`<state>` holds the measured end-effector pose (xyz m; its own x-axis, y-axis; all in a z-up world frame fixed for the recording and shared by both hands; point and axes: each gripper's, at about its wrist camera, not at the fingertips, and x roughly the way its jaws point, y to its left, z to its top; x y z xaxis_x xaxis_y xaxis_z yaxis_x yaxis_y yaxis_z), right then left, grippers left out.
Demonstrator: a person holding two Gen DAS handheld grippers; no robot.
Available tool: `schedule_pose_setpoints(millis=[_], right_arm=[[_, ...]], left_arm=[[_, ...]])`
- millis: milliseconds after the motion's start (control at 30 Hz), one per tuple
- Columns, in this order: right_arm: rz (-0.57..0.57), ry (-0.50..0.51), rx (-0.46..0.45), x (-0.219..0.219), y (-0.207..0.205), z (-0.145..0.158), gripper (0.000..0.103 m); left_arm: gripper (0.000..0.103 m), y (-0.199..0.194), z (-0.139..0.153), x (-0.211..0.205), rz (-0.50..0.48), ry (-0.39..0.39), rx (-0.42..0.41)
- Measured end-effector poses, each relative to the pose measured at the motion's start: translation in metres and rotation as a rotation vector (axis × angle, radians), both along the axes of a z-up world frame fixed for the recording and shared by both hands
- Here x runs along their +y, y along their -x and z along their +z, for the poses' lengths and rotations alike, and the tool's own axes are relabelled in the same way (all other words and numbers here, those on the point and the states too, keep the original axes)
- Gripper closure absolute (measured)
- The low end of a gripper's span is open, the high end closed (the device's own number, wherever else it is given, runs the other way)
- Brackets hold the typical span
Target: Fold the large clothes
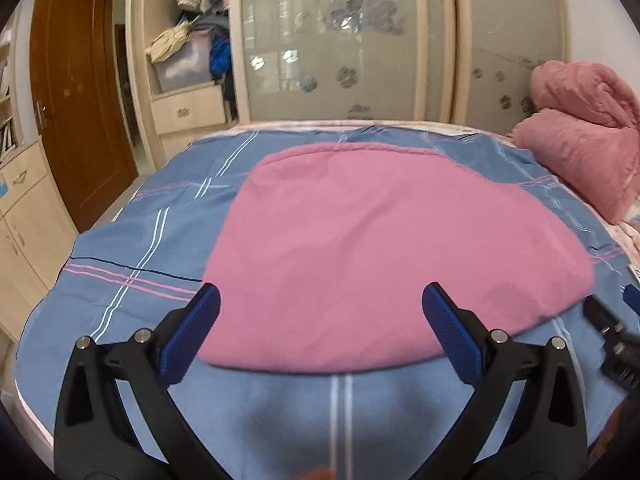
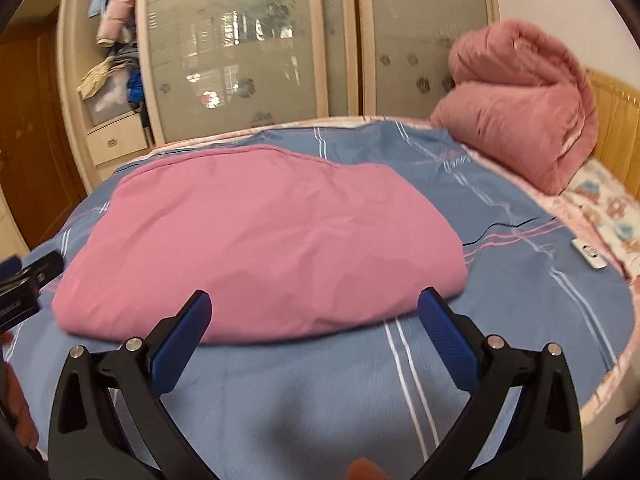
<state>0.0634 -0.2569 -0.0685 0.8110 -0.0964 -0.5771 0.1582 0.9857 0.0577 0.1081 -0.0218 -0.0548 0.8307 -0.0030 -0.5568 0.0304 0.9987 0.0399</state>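
On the bed, a pink garment [image 1: 384, 256] lies flat on a blue striped bedsheet [image 1: 132, 248], already folded into a broad, rounded slab. Its long axis runs left to right across both views, with the near edge straight ahead of the two grippers and just beyond their fingertips. The left gripper [image 1: 320, 312] hovers with jaws spread wide, holding nothing, facing the near edge towards its left end. The right gripper [image 2: 316, 312] is likewise spread wide and empty, facing the near edge nearer its right end. Neither seems to touch the cloth, though motion blur makes this uncertain. Each looks about equally near. Behind the bed, an open wardrobe shelf [image 1: 188, 80] holds a clear storage box and heaped clothes. A rolled pink quilt [image 2: 520, 104] sits at the bed's far right.
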Motion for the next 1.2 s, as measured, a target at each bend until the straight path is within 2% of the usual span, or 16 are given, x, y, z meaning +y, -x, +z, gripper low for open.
schedule_pose_setpoints(millis=[100, 233, 1200], right_arm=[[0.032, 0.037, 0.002, 0.017, 0.014, 0.009, 0.001], [0.052, 0.068, -0.028, 0.028, 0.027, 0.021, 0.001], [0.068, 0.056, -0.018, 0.037, 0.03, 0.019, 0.001]], left_arm=[[0.002, 0.024, 0.008, -0.007, -0.036, 0.029, -0.012], [0.002, 0.045, 0.012, -0.006, -0.033, 0.068, -0.038], [0.002, 0.048, 0.008, -0.008, -0.041, 0.029, -0.029]])
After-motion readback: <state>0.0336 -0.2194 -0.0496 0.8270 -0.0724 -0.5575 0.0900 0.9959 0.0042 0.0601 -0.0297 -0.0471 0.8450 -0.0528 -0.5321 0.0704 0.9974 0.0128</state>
